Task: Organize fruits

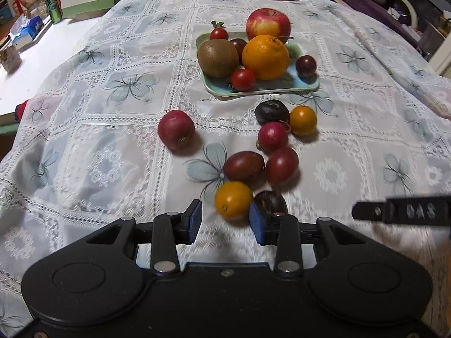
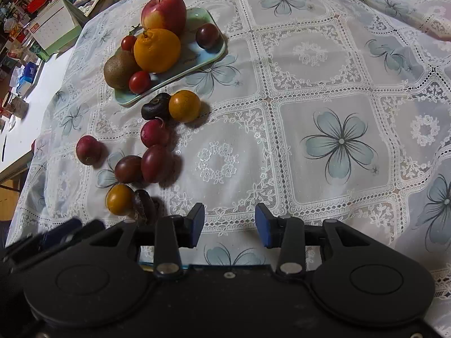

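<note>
A white lace cloth printed with pale blue flowers covered the worktop, its openwork bands dividing it into squares. Toward the far edge sat a glossy, pale green rectangular tray with rounded corners. It carried a red-and-yellow apple, a dimpled orange, a fuzzy brown kiwi, two small red tomatoes and dark plum-coloured fruits, one at the tray's right rim.

The rest of the fruit lay loose on the cloth on the near side of the tray: a dark, wrinkled fruit touching a smooth orange-yellow tomato, a pink-red radish just beside them, and another radish alone toward the left edge. Nearer the front edge, two glossy oval maroon tomatoes lay side by side.

The left hand-held gripper, matte black with blue pads, stood open above the cloth, a round orange-yellow tomato just ahead of its gap and untouched by the pads; a dark chestnut-like fruit lay against that tomato. The right hand-held gripper also stood open, with only lace between its blue pads, to the right of the loose fruit.
</note>
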Demonstrator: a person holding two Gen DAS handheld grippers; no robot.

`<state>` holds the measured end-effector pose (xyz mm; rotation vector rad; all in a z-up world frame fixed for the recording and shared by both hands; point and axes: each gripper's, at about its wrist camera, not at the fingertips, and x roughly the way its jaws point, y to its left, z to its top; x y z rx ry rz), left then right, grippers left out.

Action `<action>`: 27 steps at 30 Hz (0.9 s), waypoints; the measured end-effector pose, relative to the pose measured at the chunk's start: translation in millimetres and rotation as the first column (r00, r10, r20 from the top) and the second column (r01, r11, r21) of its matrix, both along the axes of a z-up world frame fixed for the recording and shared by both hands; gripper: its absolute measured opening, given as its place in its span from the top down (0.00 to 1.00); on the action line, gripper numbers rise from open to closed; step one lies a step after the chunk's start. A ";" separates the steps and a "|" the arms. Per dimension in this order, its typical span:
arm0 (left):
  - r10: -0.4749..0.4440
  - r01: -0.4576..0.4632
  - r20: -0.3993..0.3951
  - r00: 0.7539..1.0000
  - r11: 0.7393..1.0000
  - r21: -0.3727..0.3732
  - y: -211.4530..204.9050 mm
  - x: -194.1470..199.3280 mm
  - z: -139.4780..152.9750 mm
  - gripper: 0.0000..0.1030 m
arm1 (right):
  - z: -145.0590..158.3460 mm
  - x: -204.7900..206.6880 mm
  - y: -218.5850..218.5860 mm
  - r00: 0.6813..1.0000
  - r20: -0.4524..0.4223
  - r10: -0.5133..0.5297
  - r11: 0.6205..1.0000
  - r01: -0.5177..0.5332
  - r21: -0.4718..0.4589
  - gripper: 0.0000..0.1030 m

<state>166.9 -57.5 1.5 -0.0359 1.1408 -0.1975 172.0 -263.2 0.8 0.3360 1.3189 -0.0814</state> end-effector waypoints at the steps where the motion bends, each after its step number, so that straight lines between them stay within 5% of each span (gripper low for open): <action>1: 0.005 -0.005 -0.005 1.000 1.000 0.003 -1.5 3.4 -3.1 0.56 | -0.2 -0.1 -0.8 1.000 0.001 0.001 1.000 -0.001 0.001 0.59; 14: 0.103 -0.103 -0.036 0.994 0.995 -0.016 -11.3 21.0 -24.0 0.54 | 3.1 9.7 -5.1 0.997 0.081 -0.019 1.000 0.021 -0.021 0.59; 27: 0.153 -0.158 -0.100 0.983 0.986 -0.048 -3.3 31.5 -40.6 0.54 | -7.6 80.8 14.2 0.989 0.128 -0.075 0.997 0.078 -0.018 0.56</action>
